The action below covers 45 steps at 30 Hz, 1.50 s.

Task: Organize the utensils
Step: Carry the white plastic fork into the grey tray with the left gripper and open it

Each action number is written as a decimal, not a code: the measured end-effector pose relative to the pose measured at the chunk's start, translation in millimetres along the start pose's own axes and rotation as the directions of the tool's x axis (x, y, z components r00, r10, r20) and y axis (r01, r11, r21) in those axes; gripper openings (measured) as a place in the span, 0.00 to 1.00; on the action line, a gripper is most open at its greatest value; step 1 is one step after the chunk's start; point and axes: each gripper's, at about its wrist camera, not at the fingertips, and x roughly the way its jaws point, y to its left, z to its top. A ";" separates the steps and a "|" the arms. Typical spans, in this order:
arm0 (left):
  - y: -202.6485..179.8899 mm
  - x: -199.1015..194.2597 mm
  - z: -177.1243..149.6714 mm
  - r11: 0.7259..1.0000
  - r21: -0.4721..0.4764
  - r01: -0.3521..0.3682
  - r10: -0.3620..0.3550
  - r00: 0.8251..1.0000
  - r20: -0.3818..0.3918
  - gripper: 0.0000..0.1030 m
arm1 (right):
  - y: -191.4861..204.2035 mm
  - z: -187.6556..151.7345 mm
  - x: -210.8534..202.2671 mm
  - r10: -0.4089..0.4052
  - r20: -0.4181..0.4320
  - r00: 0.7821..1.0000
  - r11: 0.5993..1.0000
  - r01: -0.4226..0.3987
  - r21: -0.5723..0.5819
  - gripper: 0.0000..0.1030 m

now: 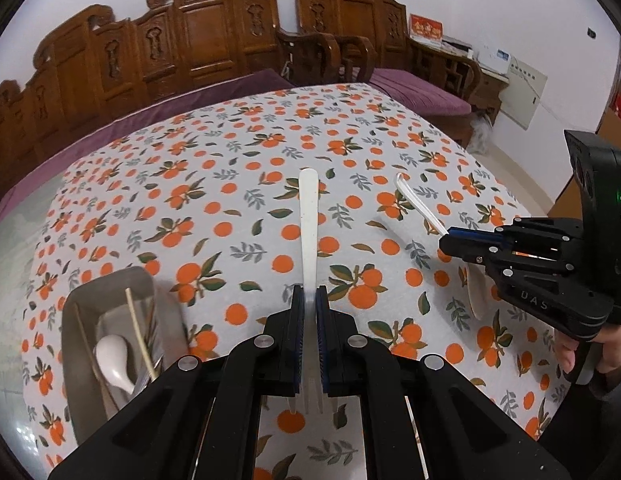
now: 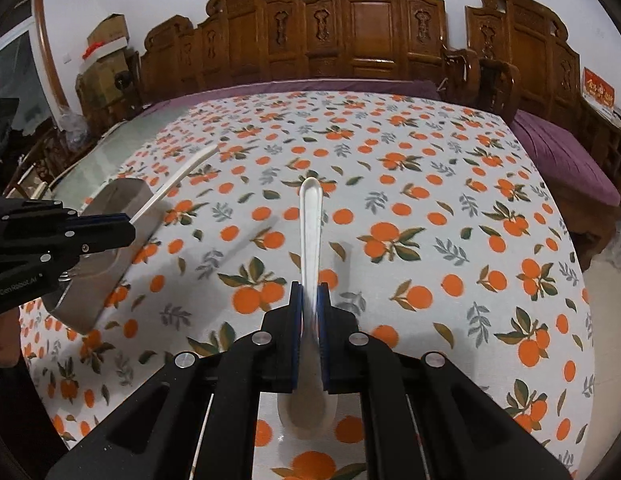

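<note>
A carved wooden bench (image 2: 370, 40) with purple cushions fills the upper part of both views. Below it the tabletop (image 1: 238, 184), covered with a cloth of orange fruits and leaves, takes the middle of each frame.

At the lower left of the left wrist view a grey metal tray (image 1: 78, 344) rests on the cloth. Inside it lie a white spoon (image 1: 114, 360) and thin sticks (image 1: 140, 332). In the right wrist view the same tray is at the middle left, partly behind the other claw.

The left claw (image 1: 309, 312), at the bottom centre of its view, is narrow and holds a white plastic fork (image 1: 309, 224). The handle points up the frame, and the prongs show below the pads.

The right claw (image 2: 309, 308), bottom centre of its view, is also narrow and holds a white soup spoon (image 2: 311, 216). The handle points up the frame, and the bowl shows below the pads.

A flat wooden spoon (image 1: 477, 292) lies on the cloth at the middle right of the left wrist view, under the right claw.
</note>
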 end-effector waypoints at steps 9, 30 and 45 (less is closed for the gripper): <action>31.4 -26.6 -15.2 0.998 -0.055 -0.024 0.026 0.999 0.030 0.05 | 39.7 5.4 -10.6 0.044 0.043 0.998 0.997 -0.041 -0.059 0.08; 120.7 -24.5 -66.9 0.969 -0.215 -0.124 0.120 0.992 -0.028 0.05 | 95.8 6.6 -23.6 0.121 0.080 0.989 0.986 -0.111 -0.128 0.08; 122.9 -47.1 -77.2 0.961 -0.217 -0.169 0.176 0.984 0.010 0.27 | 117.4 8.5 -35.3 0.165 0.091 0.982 0.980 -0.153 -0.127 0.08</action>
